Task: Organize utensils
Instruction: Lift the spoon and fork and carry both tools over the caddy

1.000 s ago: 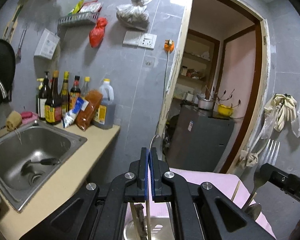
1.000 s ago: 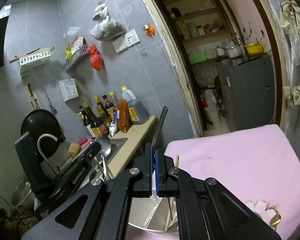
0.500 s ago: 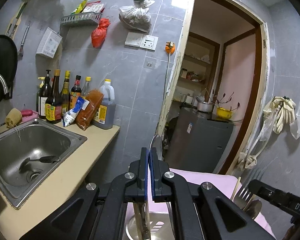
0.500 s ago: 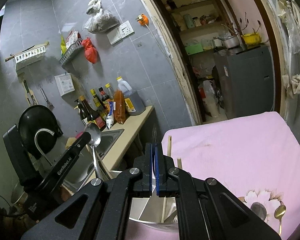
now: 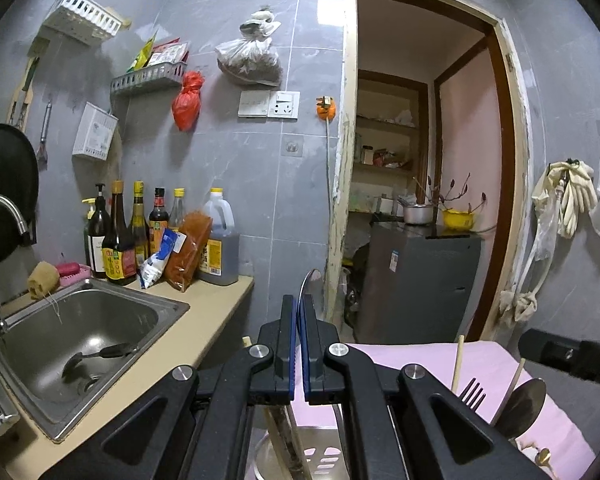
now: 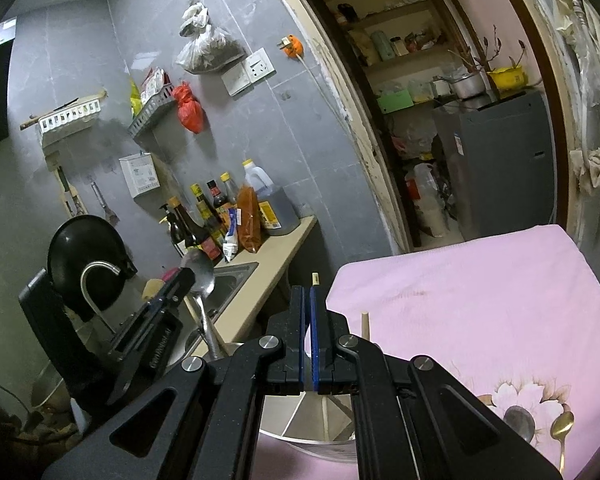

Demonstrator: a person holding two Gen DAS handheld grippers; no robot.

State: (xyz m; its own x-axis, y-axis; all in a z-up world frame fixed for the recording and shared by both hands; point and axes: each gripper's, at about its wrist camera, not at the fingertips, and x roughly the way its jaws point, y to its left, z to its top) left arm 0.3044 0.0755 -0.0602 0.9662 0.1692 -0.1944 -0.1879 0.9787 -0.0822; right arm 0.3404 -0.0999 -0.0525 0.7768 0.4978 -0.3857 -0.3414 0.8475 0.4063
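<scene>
Left wrist view: the left gripper is seen with its jaws closed on the thin handle of a steel spoon, which is held upright over the round metal utensil holder on the pink cloth. The right gripper is also pressed shut, but what it grips cannot be told; a wooden chopstick shows just behind it. The spoon is judged light, stiff and smooth, so slipping is possible and the middle of the handle is the better place to be held.
</scene>
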